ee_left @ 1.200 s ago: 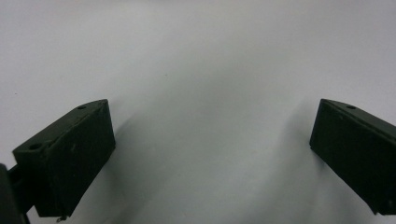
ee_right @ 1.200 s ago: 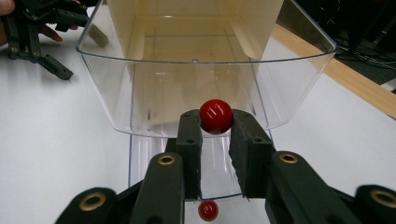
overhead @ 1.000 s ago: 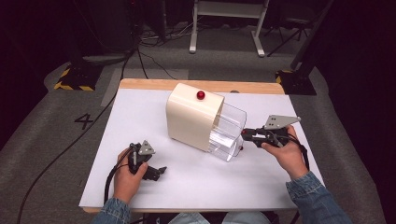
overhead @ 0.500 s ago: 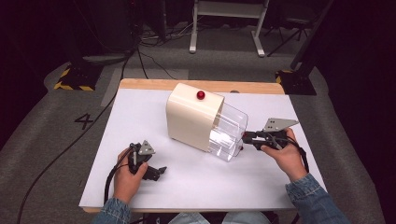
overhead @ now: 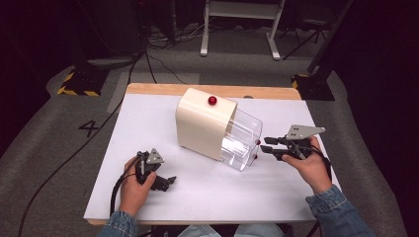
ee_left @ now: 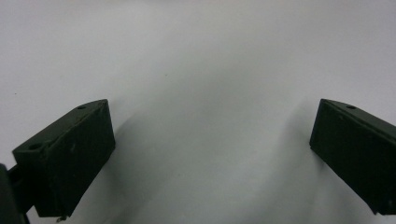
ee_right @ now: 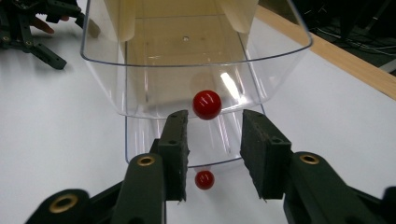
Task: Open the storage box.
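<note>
Right tool (overhead: 264, 144) has just been opening, its jaws now slightly parted with nothing pinched, right at the clear drawer's (overhead: 242, 143) red knob (ee_right: 207, 104). That drawer juts from a cream box (overhead: 202, 123) mid-tabletop (overhead: 148, 118). Left tool (overhead: 170, 181) rests spread wide, well apart.

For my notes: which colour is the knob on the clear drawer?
Red; the knob shows best in the right gripper view.
</note>
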A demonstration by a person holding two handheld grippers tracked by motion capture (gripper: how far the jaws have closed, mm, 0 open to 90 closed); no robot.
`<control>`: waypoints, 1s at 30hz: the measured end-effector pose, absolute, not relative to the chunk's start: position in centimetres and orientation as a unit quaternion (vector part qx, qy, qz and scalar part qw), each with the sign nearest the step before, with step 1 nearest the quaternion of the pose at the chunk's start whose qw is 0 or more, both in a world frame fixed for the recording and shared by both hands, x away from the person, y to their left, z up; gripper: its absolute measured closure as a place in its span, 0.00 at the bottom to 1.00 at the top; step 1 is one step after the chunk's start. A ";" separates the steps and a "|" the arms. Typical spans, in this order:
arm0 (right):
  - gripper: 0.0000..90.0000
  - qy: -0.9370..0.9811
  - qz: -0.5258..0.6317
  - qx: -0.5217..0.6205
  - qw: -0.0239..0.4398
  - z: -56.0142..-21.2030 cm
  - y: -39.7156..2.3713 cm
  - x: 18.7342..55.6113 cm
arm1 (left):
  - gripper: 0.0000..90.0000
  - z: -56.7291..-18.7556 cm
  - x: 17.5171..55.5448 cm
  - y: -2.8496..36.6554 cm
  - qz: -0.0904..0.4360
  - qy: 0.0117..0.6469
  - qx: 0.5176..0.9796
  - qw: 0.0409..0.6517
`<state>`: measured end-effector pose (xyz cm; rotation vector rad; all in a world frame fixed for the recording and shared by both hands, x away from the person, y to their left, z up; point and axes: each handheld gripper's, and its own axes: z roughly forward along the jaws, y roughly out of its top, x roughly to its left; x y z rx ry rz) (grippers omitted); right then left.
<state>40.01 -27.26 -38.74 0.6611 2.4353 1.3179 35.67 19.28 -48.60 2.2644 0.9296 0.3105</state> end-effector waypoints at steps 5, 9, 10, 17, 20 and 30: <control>0.60 0.839 0.463 0.242 0.149 -38.1 -28.8 39.4 | 0.00 -48.6 35.6 19.3 0.120 0.355 0.866 0.331; 0.55 0.836 0.462 0.255 0.150 -38.1 -30.4 38.8 | 0.00 -48.6 35.6 19.3 0.120 0.355 0.866 0.332; 0.54 0.836 0.461 0.258 0.150 -38.1 -30.7 38.7 | 0.00 -48.6 35.6 19.3 0.121 0.355 0.866 0.332; 0.50 0.827 0.457 0.286 0.156 -38.7 -33.5 37.8 | 0.00 -48.6 35.6 19.3 0.121 0.355 0.866 0.332; 0.49 0.824 0.453 0.304 0.154 -39.4 -34.8 37.5 | 0.00 -48.6 35.6 19.3 0.120 0.356 0.866 0.331; 0.44 0.827 0.408 0.356 0.150 -42.4 -38.1 37.1 | 0.00 -48.6 35.7 19.3 0.118 0.356 0.866 0.331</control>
